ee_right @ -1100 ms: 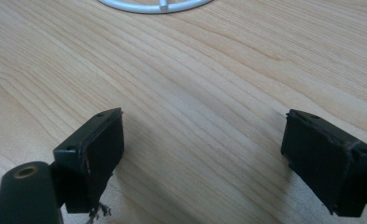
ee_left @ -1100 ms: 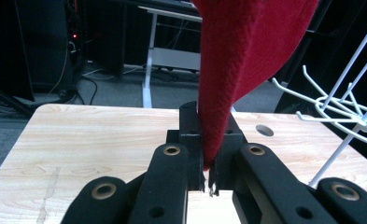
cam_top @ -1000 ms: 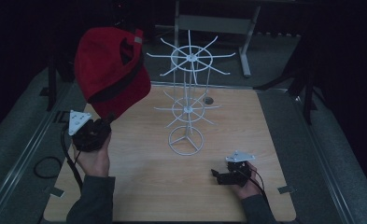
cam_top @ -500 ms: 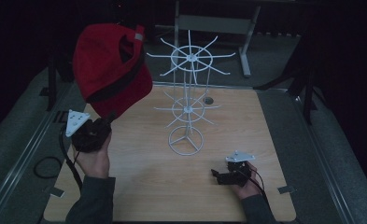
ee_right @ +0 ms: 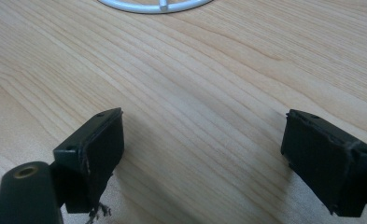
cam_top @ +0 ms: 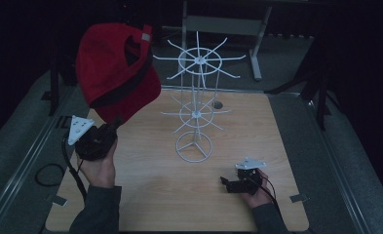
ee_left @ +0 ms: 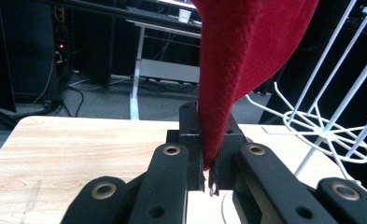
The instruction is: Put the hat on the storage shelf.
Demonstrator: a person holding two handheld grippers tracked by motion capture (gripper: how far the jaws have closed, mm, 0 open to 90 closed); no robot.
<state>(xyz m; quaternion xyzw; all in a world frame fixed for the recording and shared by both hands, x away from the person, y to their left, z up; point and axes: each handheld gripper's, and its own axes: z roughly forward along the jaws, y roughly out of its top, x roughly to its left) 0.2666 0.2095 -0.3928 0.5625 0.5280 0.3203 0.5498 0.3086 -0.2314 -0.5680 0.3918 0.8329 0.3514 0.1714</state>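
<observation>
Pinching the red fabric cap (cam_top: 116,73) by its brim, the left gripper (cam_top: 112,127) holds it at ten o'clock of the white wire hook stand (cam_top: 197,105), probably nearest an upper prong; right gripper (ee_right: 204,154) spread, idle.

A dim lab or office is suggested by the wooden tabletop (cam_top: 145,195), grey carpet (cam_top: 18,146), and desks (ee_left: 162,28) behind.
</observation>
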